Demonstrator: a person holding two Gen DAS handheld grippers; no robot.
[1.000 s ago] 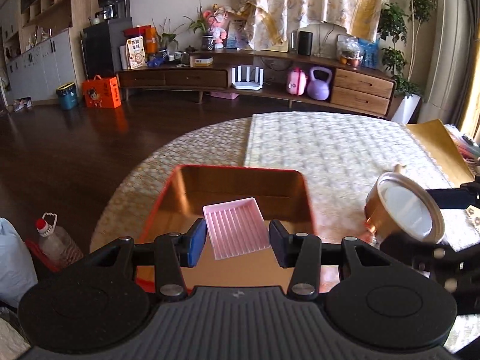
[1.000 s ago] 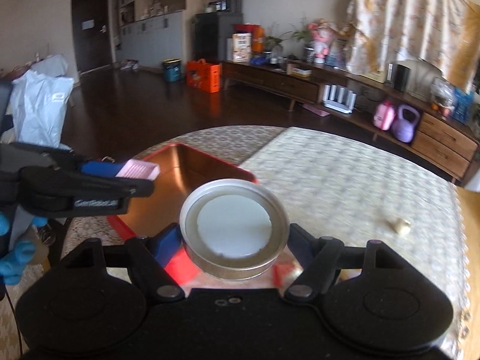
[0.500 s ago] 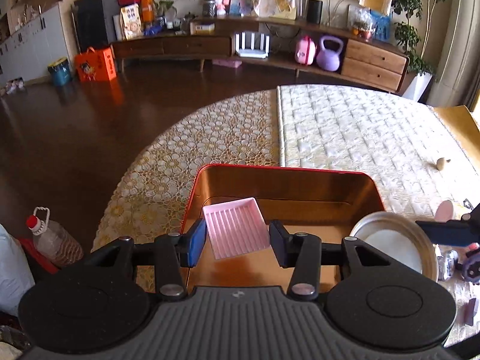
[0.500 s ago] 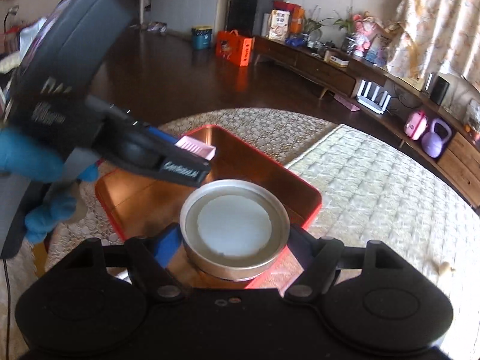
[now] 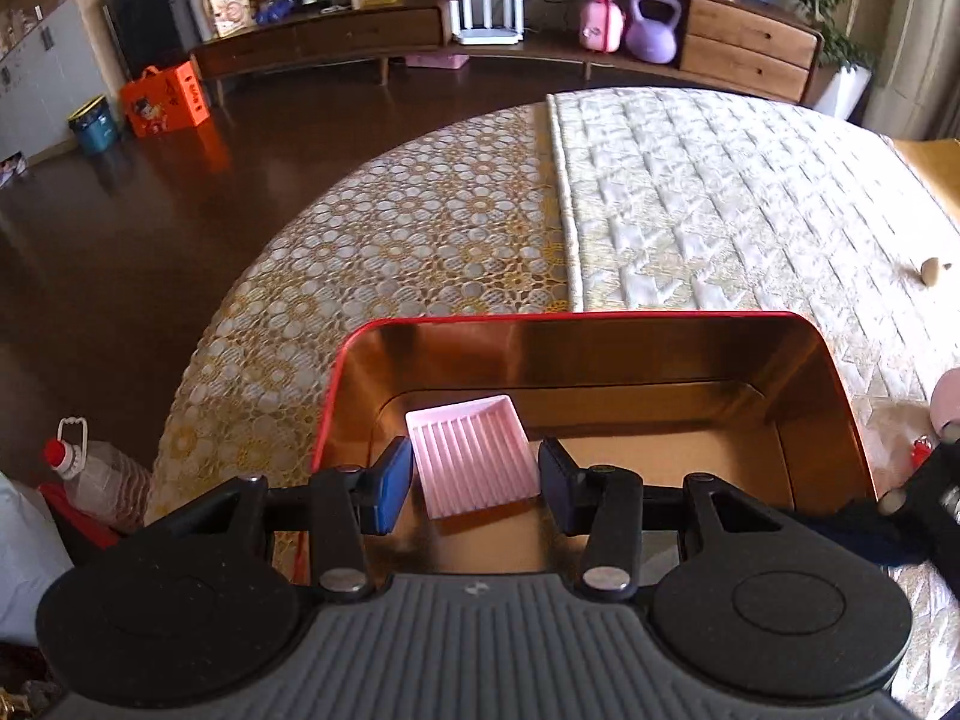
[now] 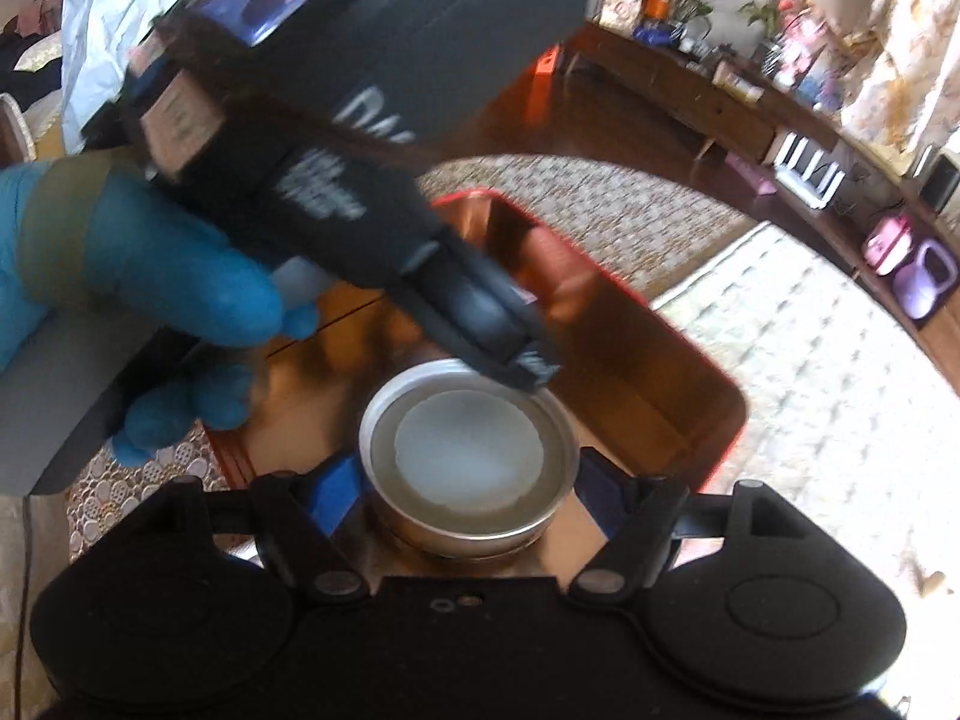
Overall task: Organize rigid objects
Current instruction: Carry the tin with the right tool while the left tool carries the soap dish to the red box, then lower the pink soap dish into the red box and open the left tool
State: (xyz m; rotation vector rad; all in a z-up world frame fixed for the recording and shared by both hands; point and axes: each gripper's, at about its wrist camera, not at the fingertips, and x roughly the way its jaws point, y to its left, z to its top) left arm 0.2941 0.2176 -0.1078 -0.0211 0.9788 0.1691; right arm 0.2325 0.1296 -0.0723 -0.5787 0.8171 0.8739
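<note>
Pink ridged tray (image 5: 474,461) is clamped in the left gripper (image 5: 475,483), hanging just inside the red tin (image 5: 600,319) near its left wall. The round metal lid (image 6: 469,461) is pinched in the right gripper (image 6: 469,483) over the same tin. Biggest risk I see: both tools crowd one box, so a bump could knock either piece loose. The tin's glossy copper inside looks slick, and hard plastic on metal may skid. The quilted tablecloth (image 5: 690,204) is softer if something drops.
</note>
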